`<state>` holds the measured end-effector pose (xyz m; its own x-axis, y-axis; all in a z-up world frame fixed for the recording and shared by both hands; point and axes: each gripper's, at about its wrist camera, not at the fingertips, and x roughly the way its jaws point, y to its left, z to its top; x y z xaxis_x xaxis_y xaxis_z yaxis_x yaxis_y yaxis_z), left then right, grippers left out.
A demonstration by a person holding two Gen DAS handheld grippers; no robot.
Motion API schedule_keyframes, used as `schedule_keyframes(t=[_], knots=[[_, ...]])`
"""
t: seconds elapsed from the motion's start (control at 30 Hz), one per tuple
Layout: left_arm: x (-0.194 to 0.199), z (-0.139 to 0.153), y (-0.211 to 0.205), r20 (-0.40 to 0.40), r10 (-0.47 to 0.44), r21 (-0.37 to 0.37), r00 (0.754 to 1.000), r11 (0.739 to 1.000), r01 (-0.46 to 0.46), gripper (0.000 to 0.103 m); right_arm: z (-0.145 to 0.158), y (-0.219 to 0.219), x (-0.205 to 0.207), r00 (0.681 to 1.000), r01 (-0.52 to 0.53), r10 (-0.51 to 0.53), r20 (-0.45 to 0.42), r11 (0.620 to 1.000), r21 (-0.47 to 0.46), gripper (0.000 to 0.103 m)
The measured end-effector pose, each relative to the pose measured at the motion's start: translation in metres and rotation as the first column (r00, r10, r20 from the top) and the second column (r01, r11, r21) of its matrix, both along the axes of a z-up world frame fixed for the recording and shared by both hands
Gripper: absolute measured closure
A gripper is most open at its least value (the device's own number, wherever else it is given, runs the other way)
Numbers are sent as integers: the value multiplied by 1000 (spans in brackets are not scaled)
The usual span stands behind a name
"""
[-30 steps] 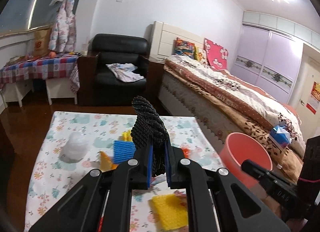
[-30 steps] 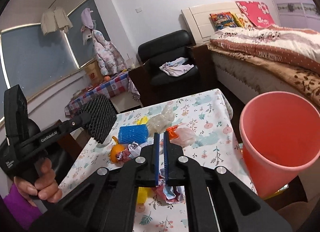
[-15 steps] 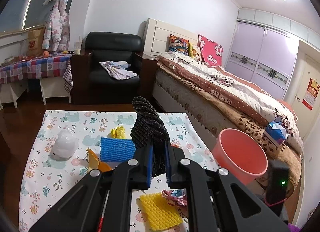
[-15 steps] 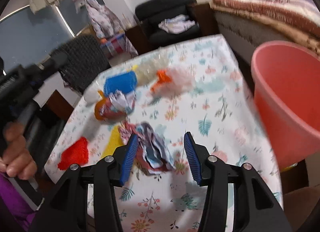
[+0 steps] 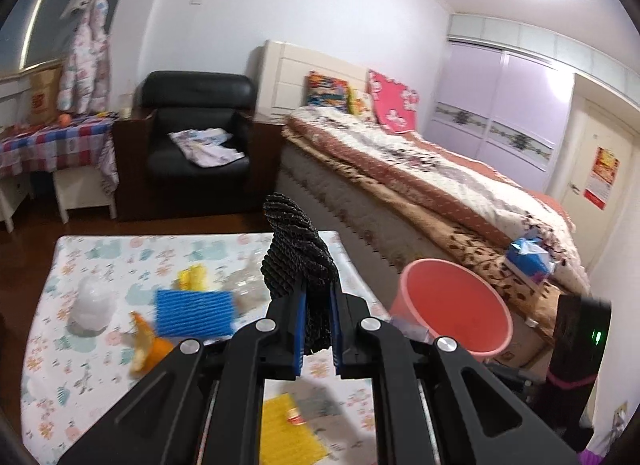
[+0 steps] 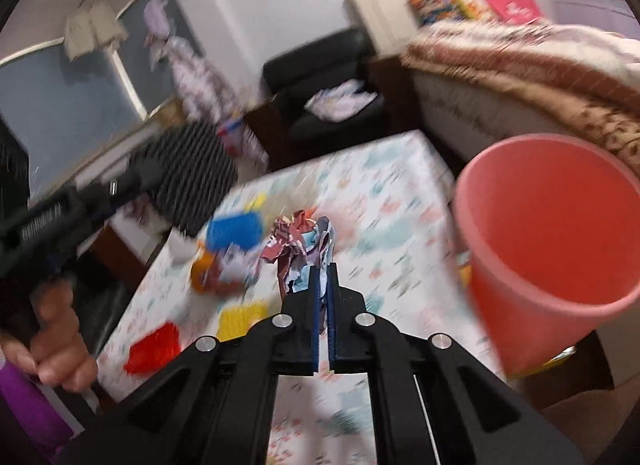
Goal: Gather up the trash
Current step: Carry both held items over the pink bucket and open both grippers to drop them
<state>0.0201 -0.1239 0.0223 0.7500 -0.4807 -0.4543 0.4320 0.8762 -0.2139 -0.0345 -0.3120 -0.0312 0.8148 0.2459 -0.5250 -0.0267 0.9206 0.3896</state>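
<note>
Left gripper (image 5: 317, 319) clamped on black foam net (image 5: 294, 255), held up above floral table (image 5: 80, 393). Right gripper (image 6: 322, 289) closed tight on crumpled paper wrapper (image 6: 298, 243), lifted off the table, just left of pink bucket (image 6: 556, 245). On the table: blue foam net (image 5: 195, 313), yellow foam net (image 5: 286, 431), orange peel (image 5: 146, 347), white plastic wad (image 5: 91, 305), red foam net (image 6: 154, 349). Right view heavily blurred. Bucket stands beside the table's right edge, next to bed (image 5: 420, 185).

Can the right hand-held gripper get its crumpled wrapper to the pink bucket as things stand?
Probably yes. The right hand-held gripper is shut on the crumpled wrapper, lifted off the table, and the pink bucket stands open-mouthed just to its right with nothing visible between them.
</note>
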Motion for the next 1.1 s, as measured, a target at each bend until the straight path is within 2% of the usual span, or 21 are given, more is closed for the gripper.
schedule_keyframes(t=[0.13, 0.33, 0.67, 0.83, 1.0, 1.1], knots=[[0, 5, -27, 14, -70, -10, 997, 997, 70, 94, 12, -36, -8, 989, 147, -146, 34, 989, -9, 100], [5, 1, -72, -7, -170, -25, 985, 985, 169, 94, 9, -77, -16, 952, 307, -307, 26, 950, -46, 100], [10, -23, -155, -74, -314, -18, 947, 949, 313, 93, -12, -111, -26, 912, 406, -409, -32, 911, -70, 100], [15, -40, -183, -121, -340, -11, 933, 940, 341, 91, -19, -126, -28, 898, 432, -436, -58, 900, -61, 99], [16, -46, -190, -121, -334, -6, 935, 942, 336, 67, -24, -133, -29, 894, 439, -441, -79, 897, -50, 99], [15, -46, -191, -113, -342, 3, 933, 939, 345, 61, -26, -135, -27, 893, 439, -441, -85, 897, -44, 99]])
